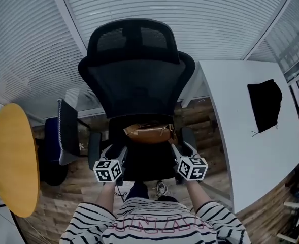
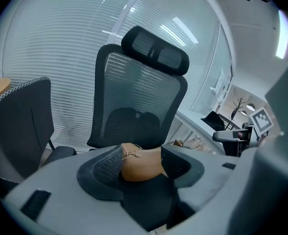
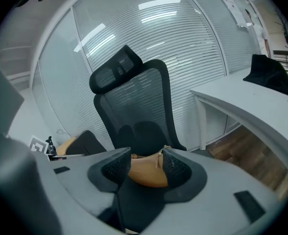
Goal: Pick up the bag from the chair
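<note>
Approach step: L gripper (image 2: 141,161) & R gripper (image 3: 147,168) jaws both spread, near tan bag (image 1: 149,133) on chair (image 1: 139,85), nothing pinched; next, prob. reach fwd, close on bag.

Head view looks steeply down on the chair (image 1: 139,85); both gripper views face it low and close.

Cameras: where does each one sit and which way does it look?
Head view: on the person's head, facing steeply down at the tan bag on the office chair; striped sleeves, left tongs, right tongs show.
Left gripper view: on the left tongs, facing along their open jaws at the bag.
Right gripper view: on the right tongs, same.
Both gripper views share bag and chair.
</note>
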